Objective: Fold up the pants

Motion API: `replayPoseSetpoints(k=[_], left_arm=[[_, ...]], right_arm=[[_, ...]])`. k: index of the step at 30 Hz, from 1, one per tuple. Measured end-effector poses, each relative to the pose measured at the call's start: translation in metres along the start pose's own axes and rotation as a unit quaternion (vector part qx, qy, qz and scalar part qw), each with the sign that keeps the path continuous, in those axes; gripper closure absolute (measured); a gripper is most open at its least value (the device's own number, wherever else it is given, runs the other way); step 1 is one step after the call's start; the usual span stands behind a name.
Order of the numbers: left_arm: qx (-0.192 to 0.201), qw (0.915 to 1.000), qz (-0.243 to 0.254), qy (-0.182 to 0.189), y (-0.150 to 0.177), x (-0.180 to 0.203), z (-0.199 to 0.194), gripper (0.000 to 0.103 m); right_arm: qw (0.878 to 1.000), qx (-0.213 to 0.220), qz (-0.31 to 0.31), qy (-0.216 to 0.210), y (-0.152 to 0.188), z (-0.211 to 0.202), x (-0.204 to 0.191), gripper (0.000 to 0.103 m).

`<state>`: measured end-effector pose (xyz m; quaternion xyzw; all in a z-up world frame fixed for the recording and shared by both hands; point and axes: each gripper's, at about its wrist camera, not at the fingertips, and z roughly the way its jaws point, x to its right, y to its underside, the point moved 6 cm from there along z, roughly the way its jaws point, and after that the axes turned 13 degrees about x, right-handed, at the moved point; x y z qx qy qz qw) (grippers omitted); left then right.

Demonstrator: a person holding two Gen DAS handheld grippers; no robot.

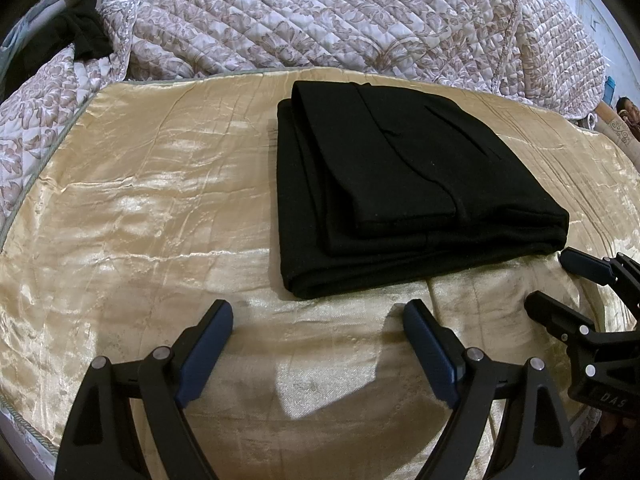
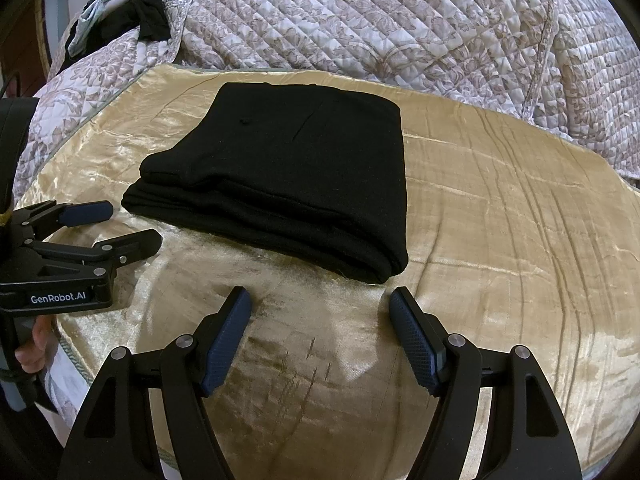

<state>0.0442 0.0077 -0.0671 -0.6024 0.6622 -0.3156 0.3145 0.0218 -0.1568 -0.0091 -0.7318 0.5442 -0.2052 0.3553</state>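
A: That dark cloth (image 1: 76,36) at your upper left, can you tell what it is?
B: No, the rim cuts it off. Your hand (image 2: 34,344) at the left edge shows only fingertips.

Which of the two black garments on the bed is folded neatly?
The black pants lying on the gold satin cover, just ahead of both grippers. The other dark garment sits crumpled at the far corner on the quilt.

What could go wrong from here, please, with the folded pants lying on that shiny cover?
1. The black pants lie folded in uneven layers; nudging them with the open left gripper or open right gripper could undo the stack.
2. The gold satin cover looks slick, so the bundle might slide if pushed.
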Motion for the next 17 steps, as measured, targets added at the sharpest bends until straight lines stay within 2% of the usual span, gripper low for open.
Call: replayPoseSetpoints(k=[17], left_arm=[[-0.002, 1.0, -0.002, -0.001, 0.0039, -0.0035, -0.0005, 0.014]], right_arm=[[1.0, 0.008, -0.02, 0.005, -0.0035, 0.0055, 0.0001, 0.024]])
